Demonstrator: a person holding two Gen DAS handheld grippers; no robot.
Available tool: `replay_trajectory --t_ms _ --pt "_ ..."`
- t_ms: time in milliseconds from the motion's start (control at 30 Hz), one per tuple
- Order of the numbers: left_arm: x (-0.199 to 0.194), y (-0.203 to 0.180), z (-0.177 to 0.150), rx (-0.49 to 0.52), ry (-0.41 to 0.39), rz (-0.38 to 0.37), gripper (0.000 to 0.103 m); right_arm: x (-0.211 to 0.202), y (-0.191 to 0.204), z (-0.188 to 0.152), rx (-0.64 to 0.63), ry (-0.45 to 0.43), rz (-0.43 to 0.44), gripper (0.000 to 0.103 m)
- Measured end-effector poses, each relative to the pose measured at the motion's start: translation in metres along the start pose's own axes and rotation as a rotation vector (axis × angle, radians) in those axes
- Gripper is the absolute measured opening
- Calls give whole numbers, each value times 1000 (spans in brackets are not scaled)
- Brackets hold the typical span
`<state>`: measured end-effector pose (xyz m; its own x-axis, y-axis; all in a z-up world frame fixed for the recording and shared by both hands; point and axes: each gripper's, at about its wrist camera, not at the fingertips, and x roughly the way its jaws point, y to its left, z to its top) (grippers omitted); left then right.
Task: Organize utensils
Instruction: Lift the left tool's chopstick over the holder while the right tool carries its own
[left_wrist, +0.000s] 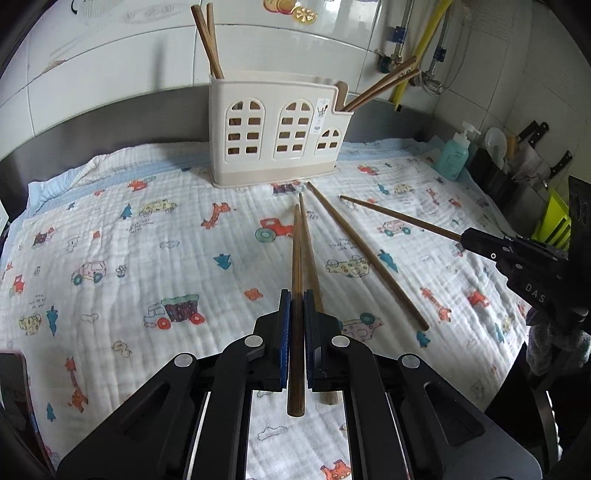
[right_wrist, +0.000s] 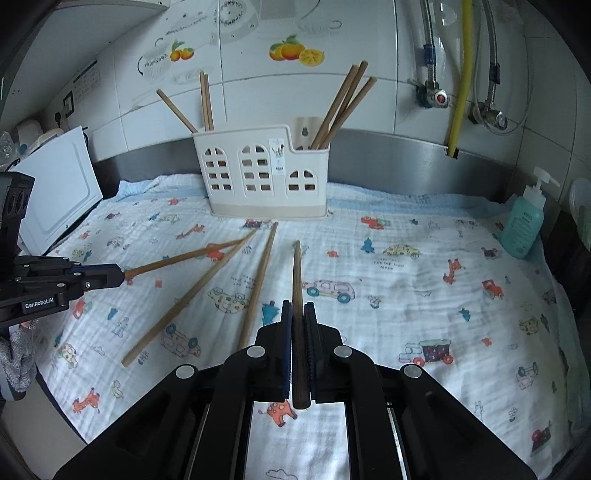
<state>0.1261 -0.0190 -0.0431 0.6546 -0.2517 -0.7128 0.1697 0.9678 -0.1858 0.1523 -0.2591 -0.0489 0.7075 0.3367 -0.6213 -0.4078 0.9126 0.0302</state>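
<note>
A cream utensil holder with arched window holes stands at the back of the patterned cloth, with chopsticks upright in its left and right ends. My left gripper is shut on a brown chopstick that points toward the holder; it shows from the side in the right wrist view. My right gripper is shut on another chopstick, and shows in the left wrist view. Two loose chopsticks lie on the cloth between them.
A teal soap pump bottle stands at the right. Knives in a block and a green object are far right. A white appliance sits at the left. Pipes and a yellow hose run down the tiled wall.
</note>
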Motion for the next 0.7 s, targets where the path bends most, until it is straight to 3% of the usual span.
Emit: replay_trajectory --t_ms 433,700 --pt "-24 5 33 10 -85 -23 5 -29 10 74 -47 -122 36 6" --pt "-30 10 53 28 -111 -34 5 -47 2 144 -70 -178 55 6"
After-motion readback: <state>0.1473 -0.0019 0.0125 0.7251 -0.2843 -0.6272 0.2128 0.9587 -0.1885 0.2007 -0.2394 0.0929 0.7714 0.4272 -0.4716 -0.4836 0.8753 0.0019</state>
